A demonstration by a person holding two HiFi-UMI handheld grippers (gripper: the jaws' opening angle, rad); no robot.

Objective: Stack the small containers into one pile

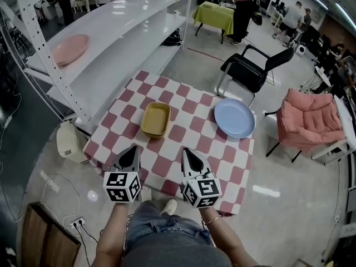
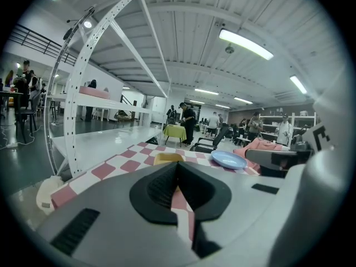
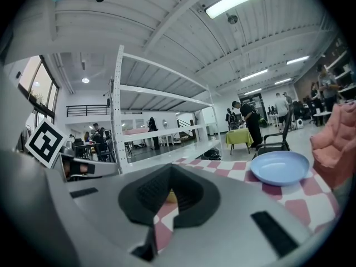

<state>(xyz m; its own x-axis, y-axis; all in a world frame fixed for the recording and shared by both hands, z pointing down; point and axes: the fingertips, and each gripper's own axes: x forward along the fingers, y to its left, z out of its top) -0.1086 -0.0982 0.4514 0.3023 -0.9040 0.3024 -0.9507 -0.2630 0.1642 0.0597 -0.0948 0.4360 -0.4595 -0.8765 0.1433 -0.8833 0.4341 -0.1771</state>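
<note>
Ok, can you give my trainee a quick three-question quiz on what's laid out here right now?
1. In the head view, what lies to the right of the yellow dish on the checkered table? A) a blue plate B) a red cup C) a green bowl
2. True or false: the left gripper is holding the yellow dish.
3. Fill in: the pink plate lies on the white ____.

Key: 1 A. 2 False: its jaws are shut on nothing, short of the dish. 3 shelf.
</note>
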